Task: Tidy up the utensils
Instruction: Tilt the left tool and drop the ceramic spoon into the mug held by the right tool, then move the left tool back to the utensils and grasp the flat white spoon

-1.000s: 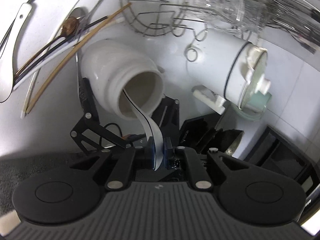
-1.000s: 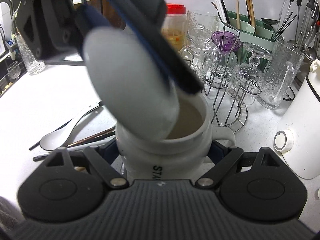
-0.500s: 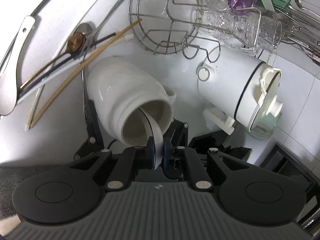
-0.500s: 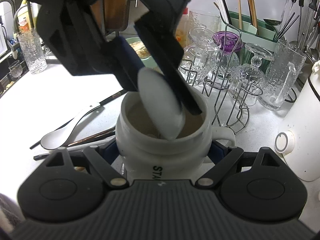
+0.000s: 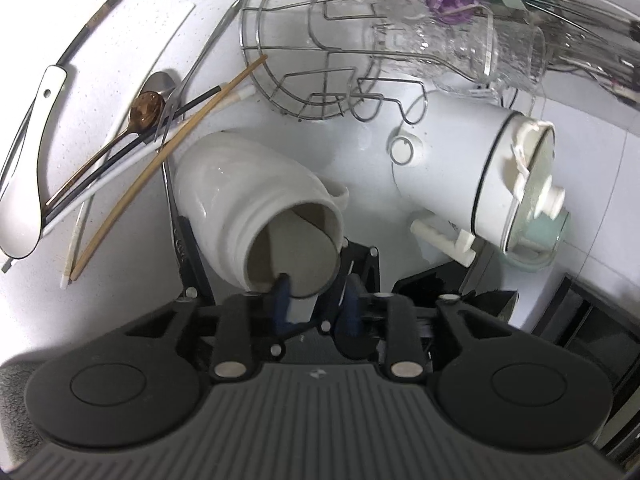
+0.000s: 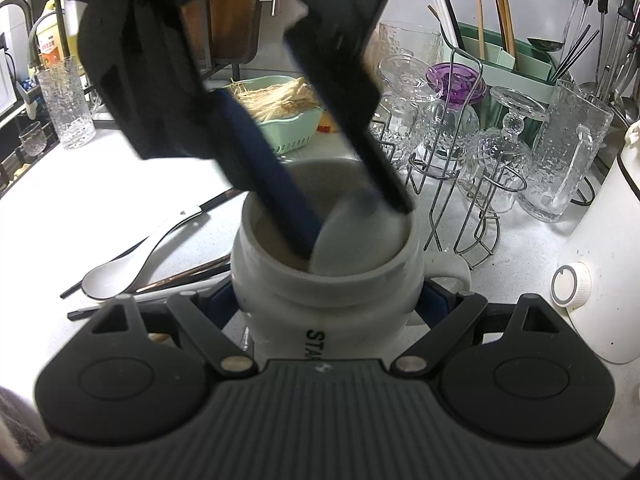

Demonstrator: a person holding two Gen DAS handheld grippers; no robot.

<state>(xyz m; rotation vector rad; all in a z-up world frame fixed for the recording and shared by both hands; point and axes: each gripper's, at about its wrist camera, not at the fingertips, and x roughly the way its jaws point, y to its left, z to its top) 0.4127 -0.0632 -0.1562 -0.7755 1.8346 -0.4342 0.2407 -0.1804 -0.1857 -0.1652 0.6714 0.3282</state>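
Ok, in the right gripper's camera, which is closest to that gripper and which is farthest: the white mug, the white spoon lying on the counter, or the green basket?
From the right gripper, which is shut on the mug:
1. White mug: right between its fingers.
2. White spoon: lying on the counter, to the left.
3. Green basket: far back, behind the mug.

Black capital letters "STA" run down the front of a white mug (image 6: 326,280) on the counter, the remainder of the word hidden behind the gripper body at the bottom of the right wrist view. An orange-and-white package (image 6: 51,46) at the far left edge carries red printing too small and blurred to read. Nothing legible shows in the left wrist view.
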